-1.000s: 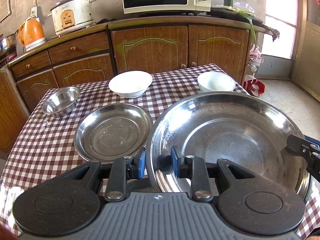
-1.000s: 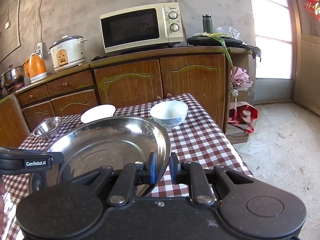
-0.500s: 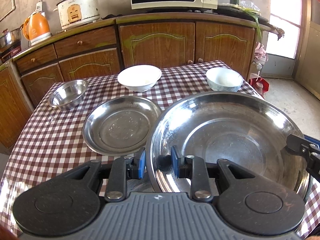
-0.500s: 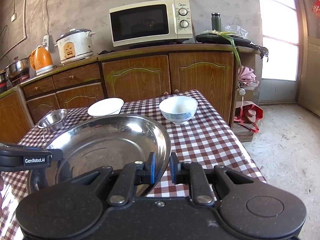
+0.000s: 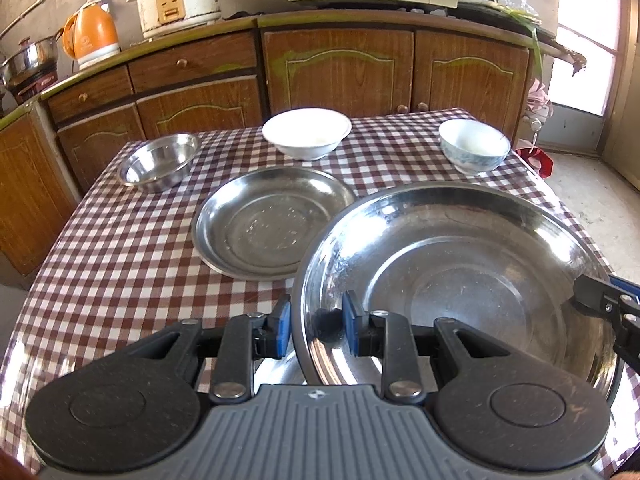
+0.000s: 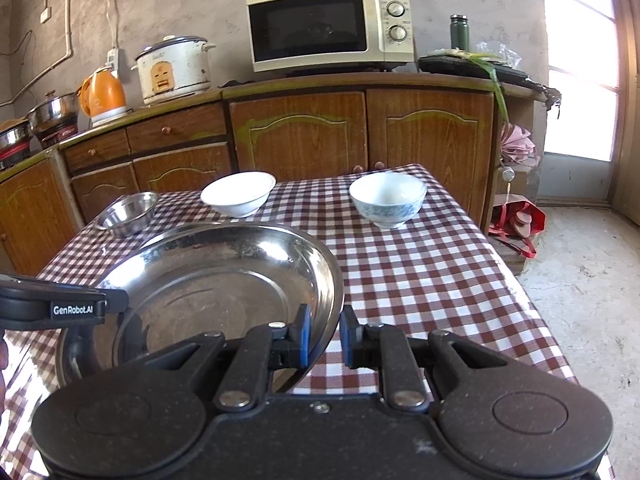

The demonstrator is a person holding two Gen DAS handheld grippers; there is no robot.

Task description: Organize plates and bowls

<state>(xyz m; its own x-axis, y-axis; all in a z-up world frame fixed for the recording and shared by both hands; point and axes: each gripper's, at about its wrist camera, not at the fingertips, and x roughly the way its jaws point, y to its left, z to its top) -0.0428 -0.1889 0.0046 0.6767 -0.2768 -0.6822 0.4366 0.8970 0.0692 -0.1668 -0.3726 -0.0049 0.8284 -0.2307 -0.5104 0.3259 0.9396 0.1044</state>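
Left gripper (image 5: 314, 330): its blue pads are clamping the near left rim of the large steel plate, one pad inside, one outside.
Right gripper (image 6: 324, 336): it is pinching the same plate's right rim, jaws nearly together on the thin metal edge.
Large steel plate (image 5: 452, 280): it is being held between both grippers above the near right part of the table, tilted a little.
Smaller steel plate (image 5: 274, 222): it is lying flat on the checked tablecloth (image 5: 120, 240), just left of and beyond the held plate.
Small steel bowl (image 5: 160, 162): it is sitting towards the far left of the table.
White bowl (image 5: 306, 134): it is standing at the far middle edge.
Blue-patterned bowl (image 5: 474, 152): it is standing at the far right corner.
Counter behind: a microwave (image 6: 330, 26), a rice cooker (image 6: 174, 68) and an orange kettle (image 6: 104, 96) are lining the wall.
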